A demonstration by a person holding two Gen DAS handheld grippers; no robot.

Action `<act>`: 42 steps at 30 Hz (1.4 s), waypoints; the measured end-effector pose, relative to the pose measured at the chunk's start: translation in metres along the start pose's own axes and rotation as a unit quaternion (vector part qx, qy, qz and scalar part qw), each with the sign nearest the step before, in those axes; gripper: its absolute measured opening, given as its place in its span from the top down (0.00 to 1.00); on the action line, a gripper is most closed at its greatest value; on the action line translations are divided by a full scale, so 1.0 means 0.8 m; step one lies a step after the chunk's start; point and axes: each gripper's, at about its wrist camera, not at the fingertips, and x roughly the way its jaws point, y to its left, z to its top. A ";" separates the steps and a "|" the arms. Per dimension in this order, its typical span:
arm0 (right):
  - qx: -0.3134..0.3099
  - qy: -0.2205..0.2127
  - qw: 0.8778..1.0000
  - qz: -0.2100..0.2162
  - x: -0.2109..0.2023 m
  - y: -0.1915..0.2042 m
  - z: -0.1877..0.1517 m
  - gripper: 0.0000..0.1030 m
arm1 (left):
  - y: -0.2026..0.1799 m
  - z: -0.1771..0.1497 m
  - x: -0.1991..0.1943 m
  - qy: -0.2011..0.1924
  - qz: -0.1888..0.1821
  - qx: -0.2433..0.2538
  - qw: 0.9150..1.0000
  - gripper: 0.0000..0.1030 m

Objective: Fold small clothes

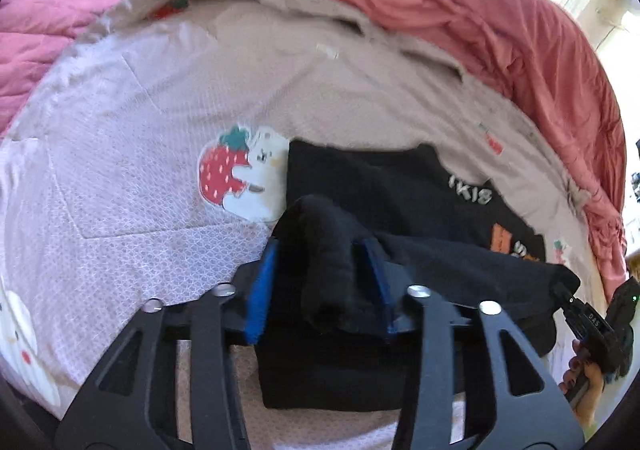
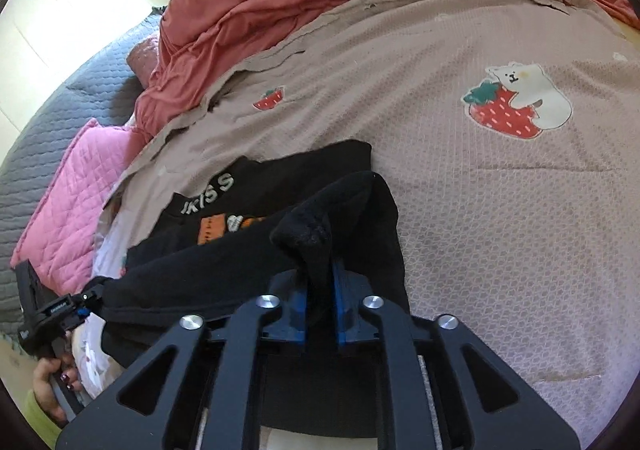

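Observation:
A small black shirt point(image 1: 384, 190) with white letters and an orange print lies on the pinkish strawberry-print sheet point(image 1: 160, 154); it also shows in the right wrist view point(image 2: 248, 210). My left gripper point(image 1: 320, 274) is shut on a raised fold of the shirt's near edge, black cloth bunched between its blue pads point(image 1: 262, 290). My right gripper point(image 2: 320, 290) is shut on another raised fold of the same edge. The lifted edge stretches between both grippers. The other gripper shows at each view's side, in the left wrist view point(image 1: 592, 326) and in the right wrist view point(image 2: 52, 314).
A crumpled red quilt point(image 1: 460, 2) lies along the far side of the sheet. A pink quilted blanket point(image 1: 52, 10) lies on one side and a grey quilted cover point(image 2: 52, 122) on the other. A bear-and-strawberry print point(image 2: 516, 102) marks the sheet beside the shirt.

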 end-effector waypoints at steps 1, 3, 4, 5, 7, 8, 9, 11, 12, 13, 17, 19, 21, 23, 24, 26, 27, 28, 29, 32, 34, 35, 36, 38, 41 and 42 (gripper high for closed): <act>-0.001 -0.010 1.000 0.001 -0.008 0.002 0.002 0.68 | -0.002 -0.003 -0.009 -0.012 0.001 0.005 1.000 0.50; -0.007 -0.027 1.000 0.002 -0.018 0.006 0.005 0.56 | -0.009 -0.009 -0.032 -0.041 0.006 0.020 0.999 0.46; -0.013 -0.038 0.999 -0.003 -0.025 0.008 0.007 0.55 | -0.011 -0.010 -0.040 -0.048 0.006 0.025 0.999 0.45; -0.016 -0.042 0.999 -0.008 -0.029 0.009 0.008 0.55 | -0.014 -0.013 -0.049 -0.056 0.007 0.030 0.998 0.42; -0.021 -0.051 0.998 -0.015 -0.036 0.012 0.009 0.54 | -0.023 -0.020 -0.065 -0.070 0.009 0.048 0.996 0.38; -0.025 -0.057 0.998 -0.019 -0.041 0.015 0.010 0.50 | -0.029 -0.024 -0.072 -0.075 0.010 0.062 0.995 0.36; -0.030 -0.061 0.997 -0.020 -0.044 0.017 0.010 0.48 | -0.037 -0.032 -0.081 -0.080 0.021 0.081 0.993 0.35; -0.068 -0.065 0.995 -0.017 -0.057 0.034 0.007 0.41 | -0.052 -0.048 -0.090 -0.090 0.035 0.121 0.988 0.35; -0.085 -0.067 0.994 -0.017 -0.061 0.041 0.004 0.39 | -0.060 -0.058 -0.092 -0.091 0.040 0.142 0.985 0.32; -0.121 -0.072 0.990 -0.023 -0.069 0.057 -0.004 0.36 | -0.070 -0.071 -0.091 -0.083 0.041 0.167 0.982 0.31; -0.195 -0.020 0.980 0.025 -0.062 0.094 -0.035 0.35 | -0.089 -0.103 -0.069 -0.046 0.026 0.206 0.977 0.31; -0.208 0.044 0.976 0.052 -0.040 0.105 -0.053 0.36 | -0.095 -0.113 -0.052 -0.019 0.019 0.207 0.978 0.31; -0.228 0.077 0.970 0.032 -0.023 0.113 -0.067 0.36 | -0.098 -0.120 -0.034 0.004 0.010 0.205 0.979 0.31; -0.242 0.093 0.966 0.004 -0.010 0.115 -0.074 0.36 | -0.104 -0.127 -0.020 0.016 0.013 0.218 0.976 0.31; -0.244 0.099 0.965 -0.004 -0.005 0.115 -0.077 0.36 | -0.109 -0.130 -0.012 0.024 0.020 0.230 0.973 0.31; -0.245 0.112 0.963 -0.014 0.005 0.112 -0.079 0.36 | -0.124 -0.138 0.008 0.037 0.050 0.267 0.962 0.31; -0.246 0.118 0.962 -0.017 0.009 0.112 -0.082 0.36 | -0.131 -0.140 0.014 0.035 0.050 0.279 0.958 0.31; -0.247 0.122 0.961 -0.021 0.013 0.112 -0.083 0.36 | -0.136 -0.141 0.017 0.034 0.043 0.284 0.957 0.31; -0.246 0.122 0.961 -0.022 0.015 0.112 -0.083 0.36 | -0.140 -0.139 0.019 0.034 0.039 0.285 0.957 0.31; -0.239 0.115 0.964 -0.015 0.014 0.111 -0.079 0.36 | -0.158 -0.133 0.027 0.031 0.026 0.296 0.954 0.31; -0.230 0.108 0.967 -0.008 0.017 0.109 -0.071 0.36 | -0.166 -0.127 0.040 0.041 0.030 0.299 0.953 0.31; -0.225 0.105 0.969 -0.005 0.018 0.108 -0.067 0.36 | -0.169 -0.122 0.047 0.049 0.032 0.296 0.953 0.31; -0.222 0.102 0.970 -0.003 0.018 0.107 -0.065 0.36 | -0.170 -0.119 0.049 0.050 0.032 0.293 0.954 0.31; -0.211 0.088 0.974 0.002 0.013 0.104 -0.056 0.36 | -0.172 -0.107 0.049 0.048 0.024 0.282 0.958 0.31; -0.196 0.067 0.978 0.000 0.007 0.099 -0.043 0.36 | -0.176 -0.092 0.044 0.035 0.019 0.276 0.960 0.31; -0.189 0.060 0.980 0.000 0.006 0.096 -0.039 0.36 | -0.178 -0.085 0.042 0.028 0.020 0.274 0.961 0.31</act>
